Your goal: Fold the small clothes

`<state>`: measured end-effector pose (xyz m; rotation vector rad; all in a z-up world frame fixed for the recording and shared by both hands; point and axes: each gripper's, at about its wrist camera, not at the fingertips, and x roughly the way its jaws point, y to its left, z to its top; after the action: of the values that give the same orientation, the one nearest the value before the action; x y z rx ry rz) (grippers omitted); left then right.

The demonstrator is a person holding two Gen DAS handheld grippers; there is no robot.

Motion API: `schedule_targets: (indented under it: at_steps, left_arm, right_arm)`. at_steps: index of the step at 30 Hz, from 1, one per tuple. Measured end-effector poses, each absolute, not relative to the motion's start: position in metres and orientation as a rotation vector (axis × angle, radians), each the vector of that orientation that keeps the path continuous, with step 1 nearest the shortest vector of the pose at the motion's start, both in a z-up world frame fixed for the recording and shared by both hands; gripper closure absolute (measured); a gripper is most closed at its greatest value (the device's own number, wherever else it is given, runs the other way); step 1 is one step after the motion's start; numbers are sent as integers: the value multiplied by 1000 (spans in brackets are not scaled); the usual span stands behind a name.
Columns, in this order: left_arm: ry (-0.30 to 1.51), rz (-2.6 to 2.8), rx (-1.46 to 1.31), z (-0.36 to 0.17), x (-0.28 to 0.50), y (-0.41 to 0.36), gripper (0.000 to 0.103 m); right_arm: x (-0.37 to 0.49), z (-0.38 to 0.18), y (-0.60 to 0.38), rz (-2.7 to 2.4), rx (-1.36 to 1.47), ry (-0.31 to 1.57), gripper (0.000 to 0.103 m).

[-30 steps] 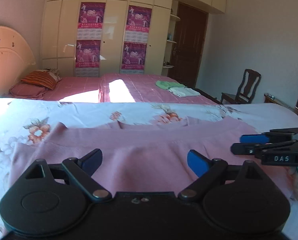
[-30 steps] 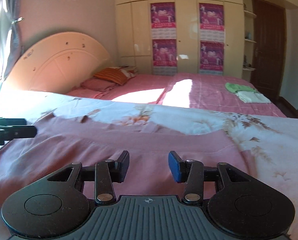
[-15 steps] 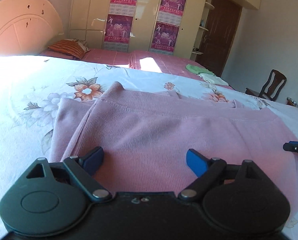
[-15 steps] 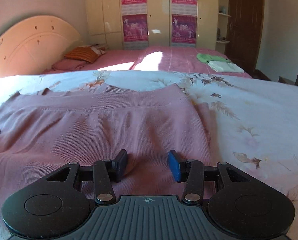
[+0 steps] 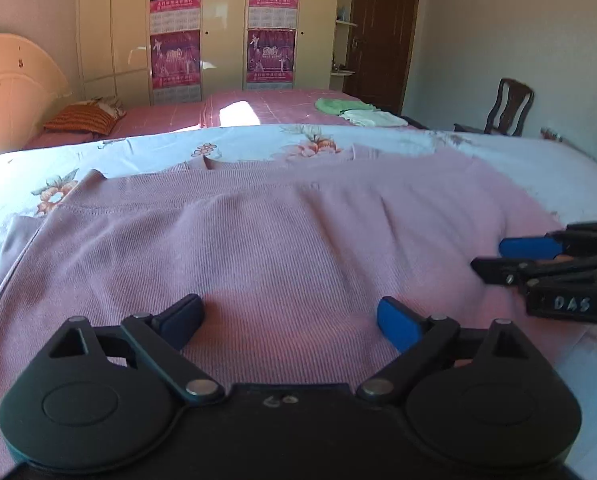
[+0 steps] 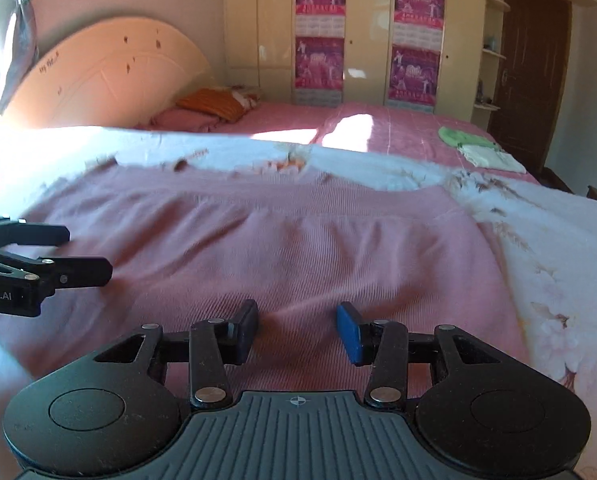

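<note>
The pink garment (image 5: 282, 248) is spread crosswise on the bed (image 5: 478, 148). The left tool (image 5: 288, 320) has just been opened wide, the right tool (image 6: 297, 330) is held half-open; nothing is gripped. A chair (image 5: 506, 108) is shown only by the left view.

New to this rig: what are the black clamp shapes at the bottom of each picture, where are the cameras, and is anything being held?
Each picture comes from a camera on a hand-held tool a person carries, looking along its two fingers. The left gripper has just been opening and stands wide; the right gripper is open but narrower. Each also shows at the edge of the other's view. Both hang over a pink garment spread on a floral sheet. Neither holds anything.
</note>
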<state>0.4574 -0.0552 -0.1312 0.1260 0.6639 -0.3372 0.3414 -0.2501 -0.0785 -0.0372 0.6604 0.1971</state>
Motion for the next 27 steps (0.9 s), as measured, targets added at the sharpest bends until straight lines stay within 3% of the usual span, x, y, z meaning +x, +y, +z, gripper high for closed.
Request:
schedule_targets:
  at_steps: [2, 4, 8, 17, 27]
  left_arm:
    - [686, -320, 113, -127, 459, -56, 7]
    - [660, -310, 97, -114, 453, -50, 20]
    - [599, -306, 77, -96, 424, -28, 11]
    - [691, -273, 118, -126, 394, -19, 8]
    - [710, -97, 81, -121, 383, 76, 9]
  right_arm:
    - [343, -78, -251, 177, -12, 673, 59]
    - [338, -67, -250, 167, -10, 662, 59]
    - [306, -52, -244, 242, -16, 613, 59]
    - [281, -85, -201, 269, -44, 672, 59]
    - [266, -84, -328, -1, 96, 737, 59]
